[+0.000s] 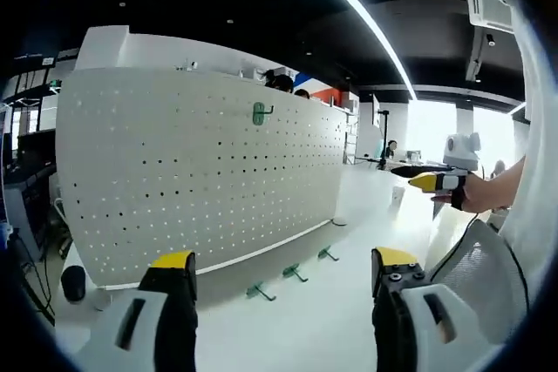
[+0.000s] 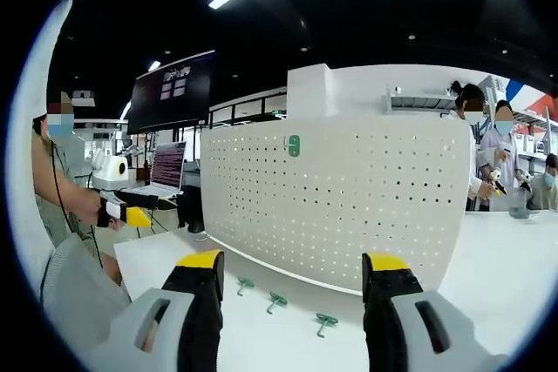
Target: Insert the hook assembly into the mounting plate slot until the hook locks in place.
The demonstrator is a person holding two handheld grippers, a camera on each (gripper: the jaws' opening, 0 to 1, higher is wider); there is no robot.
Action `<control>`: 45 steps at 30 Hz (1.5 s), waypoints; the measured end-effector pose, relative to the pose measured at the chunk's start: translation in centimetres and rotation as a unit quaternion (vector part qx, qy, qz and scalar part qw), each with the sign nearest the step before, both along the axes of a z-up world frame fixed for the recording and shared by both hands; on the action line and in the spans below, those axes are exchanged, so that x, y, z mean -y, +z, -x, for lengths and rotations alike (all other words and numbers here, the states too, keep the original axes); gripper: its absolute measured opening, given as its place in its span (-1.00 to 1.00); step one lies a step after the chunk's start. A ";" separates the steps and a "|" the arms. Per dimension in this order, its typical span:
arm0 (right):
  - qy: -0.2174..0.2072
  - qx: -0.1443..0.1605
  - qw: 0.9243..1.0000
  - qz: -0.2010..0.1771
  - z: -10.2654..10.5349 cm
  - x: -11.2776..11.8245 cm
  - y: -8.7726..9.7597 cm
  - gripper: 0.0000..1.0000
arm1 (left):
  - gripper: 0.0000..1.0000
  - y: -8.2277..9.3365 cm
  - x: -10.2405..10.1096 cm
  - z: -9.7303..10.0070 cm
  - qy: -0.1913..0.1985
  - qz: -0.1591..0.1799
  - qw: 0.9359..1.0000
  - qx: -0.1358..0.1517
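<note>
White pegboard upright on desk, one green hook mounted; three spare hooks near its base. Left gripper and right gripper both wide, empty, awaiting pickup.

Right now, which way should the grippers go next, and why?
Probably lower the right gripper toward the nearest small green hook lying on the white table. Its jaws stand open and hold nothing, three green hooks lie loose in front of the white perforated pegboard, and one green hook already hangs near the top.
</note>
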State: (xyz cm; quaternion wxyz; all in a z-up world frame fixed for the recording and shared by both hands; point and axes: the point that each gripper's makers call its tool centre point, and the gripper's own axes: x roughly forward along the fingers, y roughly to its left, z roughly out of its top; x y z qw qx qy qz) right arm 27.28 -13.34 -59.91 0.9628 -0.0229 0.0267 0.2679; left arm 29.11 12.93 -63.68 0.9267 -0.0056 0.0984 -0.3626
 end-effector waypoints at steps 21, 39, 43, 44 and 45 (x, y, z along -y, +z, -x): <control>-0.001 -0.001 1.000 0.001 -0.2 -0.2 -0.2 0.24 | 0.61 -2.4 1.0 -2.7 -0.057 -0.089 0.994 -0.035; 0.000 0.002 1.000 0.007 -0.1 -0.5 -0.1 0.23 | 0.56 -4.0 1.5 -4.7 -0.091 -0.141 0.985 -0.039; -0.004 0.000 1.000 0.007 -0.1 -0.3 -0.3 0.23 | 0.55 -4.6 1.8 -4.9 -0.101 -0.152 0.983 -0.038; -0.004 0.000 1.000 0.006 -0.1 -0.3 -0.3 0.23 | 0.55 -4.8 1.9 -4.9 -0.103 -0.154 0.982 -0.038; -0.005 -0.002 1.000 0.006 -0.1 -0.3 -0.4 0.23 | 0.55 -5.0 1.9 -5.0 -0.106 -0.159 0.981 -0.038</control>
